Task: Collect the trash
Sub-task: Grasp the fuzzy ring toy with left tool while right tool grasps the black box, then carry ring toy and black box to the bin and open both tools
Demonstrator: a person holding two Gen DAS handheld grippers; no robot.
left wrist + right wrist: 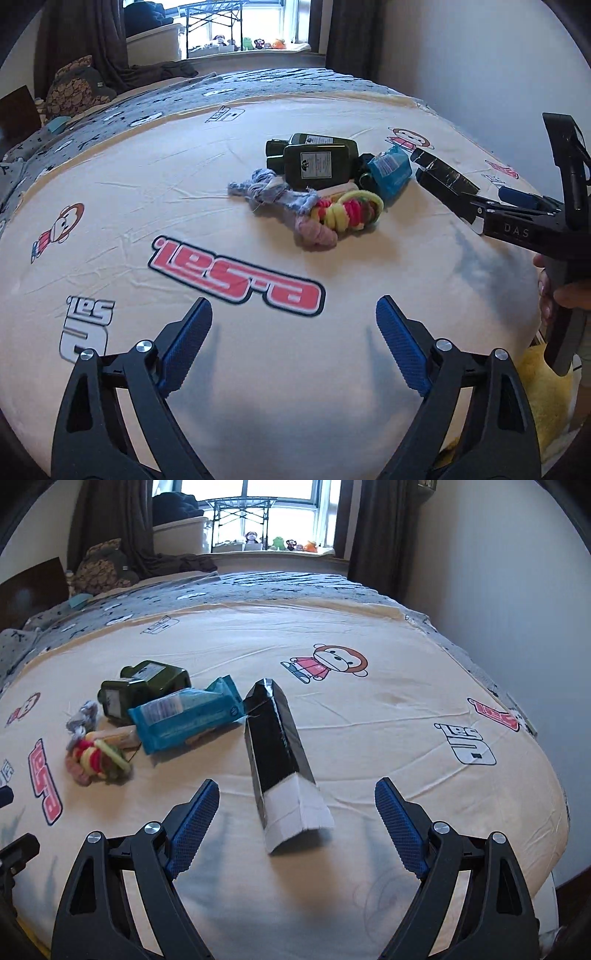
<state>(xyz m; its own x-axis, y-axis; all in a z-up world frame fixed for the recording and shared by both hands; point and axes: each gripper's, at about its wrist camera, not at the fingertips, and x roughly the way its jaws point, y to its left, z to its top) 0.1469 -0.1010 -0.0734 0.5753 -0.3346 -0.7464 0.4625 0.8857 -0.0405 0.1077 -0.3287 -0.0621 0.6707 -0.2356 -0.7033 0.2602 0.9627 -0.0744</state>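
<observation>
A pile lies on the cream bedsheet (pixel 258 206). It holds two dark green bottles (pixel 317 162), a blue wipes packet (pixel 391 170), a bundle of coloured hair ties (pixel 351 214) and a knotted blue and pink cloth (pixel 266 190). A long black and white carton (pixel 280 753) lies just ahead of my right gripper (pixel 295 801), which is open and empty. The carton also shows in the left wrist view (pixel 443 181). My left gripper (pixel 295 321) is open and empty, well short of the pile. The bottles (pixel 147 686), packet (pixel 188 716) and hair ties (pixel 99 760) lie left of the carton.
A grey patterned blanket (pixel 229 85) covers the far part of the bed. A patterned pillow (pixel 74 92) lies at the far left. A wall (pixel 517 590) runs along the right side. A windowsill with plush toys (pixel 280 544) is at the back. Something yellow (pixel 543 391) lies below the bed edge.
</observation>
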